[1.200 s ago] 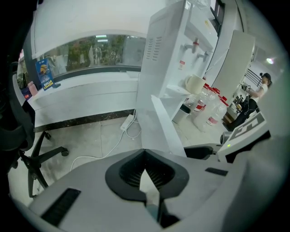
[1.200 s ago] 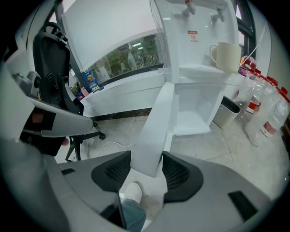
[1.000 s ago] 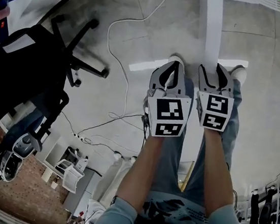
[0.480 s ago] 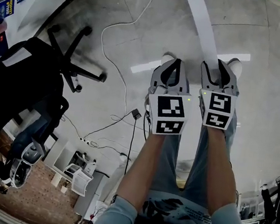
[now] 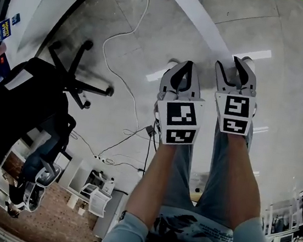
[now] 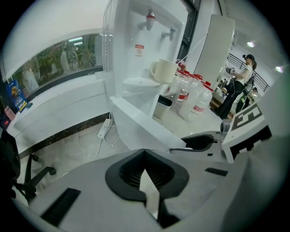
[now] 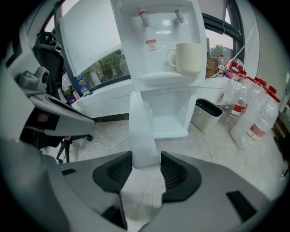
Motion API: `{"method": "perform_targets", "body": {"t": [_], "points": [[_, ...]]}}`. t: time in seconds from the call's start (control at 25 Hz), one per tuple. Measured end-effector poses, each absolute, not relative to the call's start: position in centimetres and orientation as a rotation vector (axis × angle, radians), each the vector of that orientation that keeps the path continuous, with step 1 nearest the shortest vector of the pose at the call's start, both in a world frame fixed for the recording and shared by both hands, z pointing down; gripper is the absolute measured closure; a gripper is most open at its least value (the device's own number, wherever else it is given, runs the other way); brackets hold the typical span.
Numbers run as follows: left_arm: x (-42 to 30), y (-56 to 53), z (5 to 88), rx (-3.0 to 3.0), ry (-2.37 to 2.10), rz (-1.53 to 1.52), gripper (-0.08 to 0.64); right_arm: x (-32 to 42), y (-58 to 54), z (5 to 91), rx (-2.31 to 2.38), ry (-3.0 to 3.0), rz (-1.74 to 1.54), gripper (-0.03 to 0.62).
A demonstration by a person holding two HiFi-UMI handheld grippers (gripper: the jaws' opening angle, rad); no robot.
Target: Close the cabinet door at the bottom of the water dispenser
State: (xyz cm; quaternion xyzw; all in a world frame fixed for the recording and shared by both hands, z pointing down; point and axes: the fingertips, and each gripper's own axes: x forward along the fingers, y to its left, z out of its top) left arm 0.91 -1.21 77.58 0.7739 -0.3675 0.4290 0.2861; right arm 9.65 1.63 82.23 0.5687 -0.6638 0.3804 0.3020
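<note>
Only the white cabinet door's (image 7: 142,124) thin edge shows before the white water dispenser (image 7: 158,68); downward-tilted right gripper (image 7: 142,158) just closed onto it, left gripper (image 6: 145,154) pinched empty.

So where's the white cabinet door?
Door, right gripper view centre: open from the white water dispenser's base, near end gripped by the right claw's jaws, which have just been closing.
</note>
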Motion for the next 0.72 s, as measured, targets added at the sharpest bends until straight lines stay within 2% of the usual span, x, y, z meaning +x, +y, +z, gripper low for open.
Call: {"method": "perform_targets", "body": {"t": [0.72], "points": [[7.4, -3.0, 78.6, 1.980, -1.084, 1.118, 0.549, 18.3, -2.1, 81.9, 1.345, -1.937, 0.710, 0.379]]}}
